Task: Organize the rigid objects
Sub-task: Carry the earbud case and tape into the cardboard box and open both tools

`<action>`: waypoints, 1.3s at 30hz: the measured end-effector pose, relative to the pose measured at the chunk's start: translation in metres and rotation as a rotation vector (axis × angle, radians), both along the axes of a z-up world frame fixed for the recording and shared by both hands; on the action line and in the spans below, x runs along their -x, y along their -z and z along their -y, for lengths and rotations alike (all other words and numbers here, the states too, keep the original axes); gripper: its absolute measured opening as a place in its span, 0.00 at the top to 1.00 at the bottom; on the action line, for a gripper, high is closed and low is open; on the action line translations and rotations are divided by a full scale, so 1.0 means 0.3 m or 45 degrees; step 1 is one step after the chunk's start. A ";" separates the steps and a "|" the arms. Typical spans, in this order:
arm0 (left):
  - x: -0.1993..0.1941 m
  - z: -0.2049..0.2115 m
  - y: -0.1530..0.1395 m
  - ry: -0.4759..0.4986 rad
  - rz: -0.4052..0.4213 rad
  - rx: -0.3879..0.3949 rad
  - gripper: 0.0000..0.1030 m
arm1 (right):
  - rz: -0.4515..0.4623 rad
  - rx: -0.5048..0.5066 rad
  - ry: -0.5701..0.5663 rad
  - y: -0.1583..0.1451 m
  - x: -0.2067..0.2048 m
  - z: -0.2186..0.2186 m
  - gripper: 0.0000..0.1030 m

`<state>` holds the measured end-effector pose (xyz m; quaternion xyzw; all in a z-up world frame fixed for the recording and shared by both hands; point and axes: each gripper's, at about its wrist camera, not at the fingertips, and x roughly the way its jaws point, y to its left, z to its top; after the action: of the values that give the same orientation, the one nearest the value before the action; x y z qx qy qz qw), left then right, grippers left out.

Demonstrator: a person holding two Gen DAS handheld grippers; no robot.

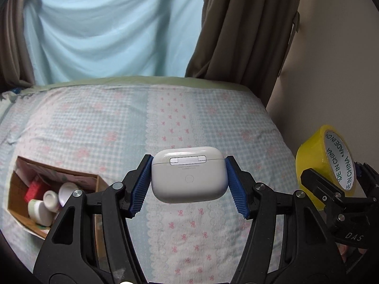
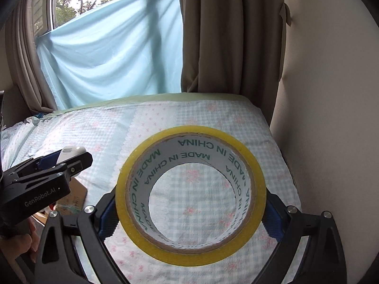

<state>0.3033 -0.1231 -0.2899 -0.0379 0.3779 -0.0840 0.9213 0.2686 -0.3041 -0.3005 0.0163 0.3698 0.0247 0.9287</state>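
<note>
Left gripper [image 1: 188,179], mine, is clamped by its ribbed blue pads on a smooth white earbud case [image 1: 188,177], rounded, hinge side facing me, held above the bed [image 1: 94,123] to the right of the cardboard box [image 1: 16,203]. Right gripper [image 2: 190,215] pinches a yellow tape roll [image 2: 132,189] across its rim, farther right of the box, over the bed. Step in hand, I judge: carrying both to the box, which holds white bottles [image 1: 42,210] and a red item. Next move calls for swinging left and lowering into free space.
</note>
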 end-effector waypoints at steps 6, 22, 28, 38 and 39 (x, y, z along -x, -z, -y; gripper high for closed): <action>0.083 -0.217 -0.191 -0.094 0.017 0.004 0.44 | 0.011 -0.039 -0.092 -0.194 0.059 -0.179 0.07; 0.151 -0.930 -0.273 -0.116 -0.066 -0.041 0.44 | -0.101 -0.092 -0.123 -0.272 0.082 -0.788 0.07; 0.086 -1.125 -0.189 -0.046 -0.128 -0.058 0.44 | -0.182 -0.147 -0.039 -0.178 0.033 -0.978 0.07; -0.034 -1.305 0.071 -0.027 -0.310 -0.051 0.44 | -0.400 -0.189 0.007 0.049 -0.080 -1.177 0.07; -0.048 -1.309 0.100 -0.026 -0.332 -0.050 0.44 | -0.421 -0.182 0.003 0.078 -0.093 -1.188 0.07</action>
<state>0.3177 0.2697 -0.3199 -0.0344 0.4954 -0.0615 0.8658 0.2965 0.0522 -0.3239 0.0863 0.5147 0.0468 0.8518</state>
